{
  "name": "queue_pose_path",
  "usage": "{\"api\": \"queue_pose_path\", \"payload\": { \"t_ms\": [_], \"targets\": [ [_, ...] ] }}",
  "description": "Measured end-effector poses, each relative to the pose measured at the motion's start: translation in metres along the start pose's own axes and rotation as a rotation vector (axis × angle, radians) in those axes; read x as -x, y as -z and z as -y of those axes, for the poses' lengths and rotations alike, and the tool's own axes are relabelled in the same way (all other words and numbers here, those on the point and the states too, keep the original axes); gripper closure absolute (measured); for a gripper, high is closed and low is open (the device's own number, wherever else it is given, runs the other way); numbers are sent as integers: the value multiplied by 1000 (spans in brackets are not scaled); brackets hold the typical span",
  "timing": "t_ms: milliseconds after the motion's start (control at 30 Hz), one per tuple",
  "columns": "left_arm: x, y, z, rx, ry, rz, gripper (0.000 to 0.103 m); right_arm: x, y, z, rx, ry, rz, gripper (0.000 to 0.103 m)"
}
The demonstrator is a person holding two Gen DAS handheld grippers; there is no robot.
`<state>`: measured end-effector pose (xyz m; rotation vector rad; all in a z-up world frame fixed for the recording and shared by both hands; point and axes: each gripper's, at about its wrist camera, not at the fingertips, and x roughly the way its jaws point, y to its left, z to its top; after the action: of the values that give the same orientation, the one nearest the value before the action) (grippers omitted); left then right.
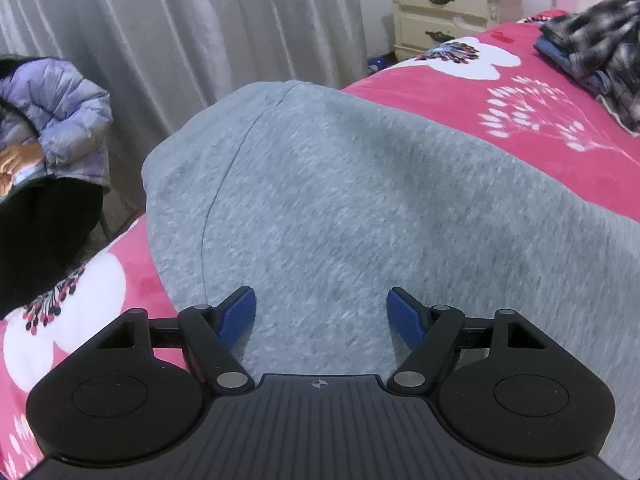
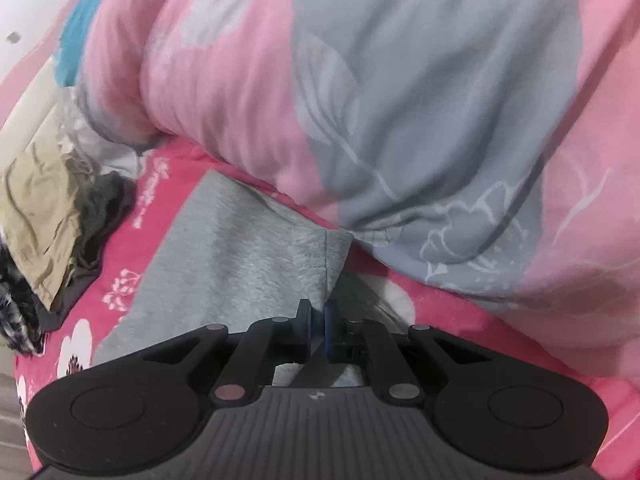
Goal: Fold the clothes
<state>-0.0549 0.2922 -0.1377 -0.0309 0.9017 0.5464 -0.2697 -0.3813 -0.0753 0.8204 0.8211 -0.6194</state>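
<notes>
On the bed [image 1: 540,152], with its pink flowered cover, you've got the grey garment [image 1: 340,200] spread right in front of your left gripper [image 1: 321,312]. That gripper's blue pads sit wide apart above the fabric with nothing pinched between them. Your right gripper [image 2: 318,320] is clamped tight on an edge of the same grey garment [image 2: 224,256], and the cloth runs up and away from its closed pads.

Stuff around: just ahead of the right gripper a big pink and grey duvet [image 2: 400,100] bulges up and butts against the garment's far edge, so it crowds that side. Off to the right gripper's left there's a tan cloth [image 2: 36,200] lying on some dark clothes, blurry.

Only the left view gives you the room. Far ahead to the right of the left gripper is a pile of plaid and blue clothes [image 1: 592,52], and beyond the bed a cream nightstand [image 1: 448,12] next to grey curtains [image 1: 180,28]. To its left, a person in a lilac puffer jacket [image 1: 60,108] stands beside the bed. The duvet shows only in the right view.
</notes>
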Motion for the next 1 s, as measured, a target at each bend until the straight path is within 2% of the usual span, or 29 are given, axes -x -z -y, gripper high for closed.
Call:
{"api": "queue_pose_path", "payload": {
  "t_ms": [67, 200, 400, 533, 700, 800, 900, 967, 1000],
  "targets": [
    [0, 0, 0, -15, 2, 2, 29, 0, 2, 1, 28, 13, 3, 97],
    [0, -2, 2, -62, 2, 9, 30, -5, 10, 12, -56, 20, -30, 97],
    [0, -4, 3, -124, 9, 20, 30, 4, 16, 11, -33, 27, -16, 97],
    [0, -7, 1, -148, 19, 19, 30, 5, 20, 19, -103, 41, -32, 97],
    [-3, -11, -3, -160, 37, 12, 30, 19, 15, 8, -22, 41, -9, 97],
    [-3, -12, -4, -175, 52, 5, 30, -3, 24, 14, 21, 95, -31, 97],
    [0, -12, -5, -222, 69, 0, 30, -20, 32, 9, 153, 147, -49, 97],
    [8, -13, -7, -262, 90, 5, 30, -15, 32, 5, 206, 171, -33, 92],
    [13, -14, -9, -278, 102, 13, 30, -13, 32, 2, 232, 183, -25, 81]
  ]
}}
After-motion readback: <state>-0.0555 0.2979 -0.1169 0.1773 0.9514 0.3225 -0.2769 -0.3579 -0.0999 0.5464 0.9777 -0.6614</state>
